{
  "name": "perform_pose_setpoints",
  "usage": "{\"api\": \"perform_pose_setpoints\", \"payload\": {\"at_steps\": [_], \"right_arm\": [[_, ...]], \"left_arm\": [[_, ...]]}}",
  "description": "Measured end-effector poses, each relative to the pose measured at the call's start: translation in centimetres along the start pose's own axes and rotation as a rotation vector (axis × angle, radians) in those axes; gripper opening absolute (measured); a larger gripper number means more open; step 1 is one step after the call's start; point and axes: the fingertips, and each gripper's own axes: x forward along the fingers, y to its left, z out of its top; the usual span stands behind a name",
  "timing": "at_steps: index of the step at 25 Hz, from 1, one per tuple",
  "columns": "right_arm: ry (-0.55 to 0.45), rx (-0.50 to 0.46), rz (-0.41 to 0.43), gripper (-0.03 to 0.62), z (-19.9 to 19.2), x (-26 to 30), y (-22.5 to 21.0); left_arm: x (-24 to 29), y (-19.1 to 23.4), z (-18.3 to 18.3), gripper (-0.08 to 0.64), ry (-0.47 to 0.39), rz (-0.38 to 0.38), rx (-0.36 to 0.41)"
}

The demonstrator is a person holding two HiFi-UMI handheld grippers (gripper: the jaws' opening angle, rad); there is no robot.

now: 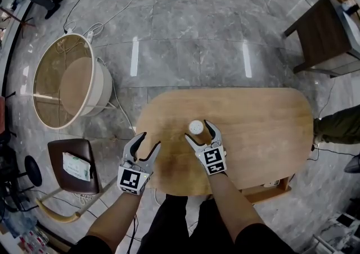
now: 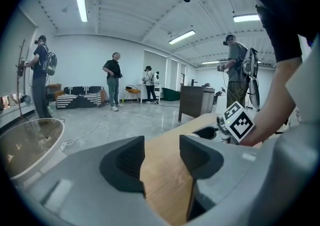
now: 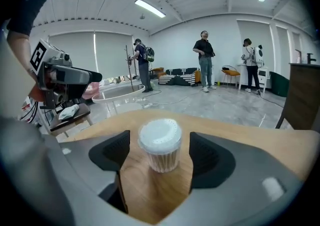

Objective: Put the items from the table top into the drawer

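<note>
We are holding the left gripper (image 1: 151,140) and right gripper (image 1: 197,129) side by side, pointing forward and down, both with fingers spread apart.

Only the lidded jar (image 1: 196,127) stands on the wide wooden table (image 1: 264,135).

Two grippers are counted, left gripper (image 1: 151,139) and right gripper (image 1: 197,130); one toothpick jar (image 3: 160,146) between the latter's jaws; one wooden table (image 1: 264,135).

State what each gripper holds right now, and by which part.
Nothing is held. The right gripper stands open around the white-lidded jar, not touching it; the left gripper is open and empty above the table.
</note>
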Motion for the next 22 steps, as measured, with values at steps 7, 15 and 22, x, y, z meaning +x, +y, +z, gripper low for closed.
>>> {"api": "perform_pose_setpoints", "payload": {"at_steps": [7,15,22], "right_arm": [[0.001,-0.013,0.009,0.309,0.3,1.1,0.1],[-0.011,-0.037,-0.015,0.296,0.4,0.3,-0.3],[-0.066,0.008,-0.048,0.298,1.6,-2.4,-0.9]], "left_arm": [[-0.2,-0.1,-0.3,0.224,-0.003,0.003,-0.008],[-0.3,-0.5,-0.4,0.222,-0.002,0.003,0.005],[0.6,-1.7,-0.7,0.221,0.025,-0.020,0.019]]}}
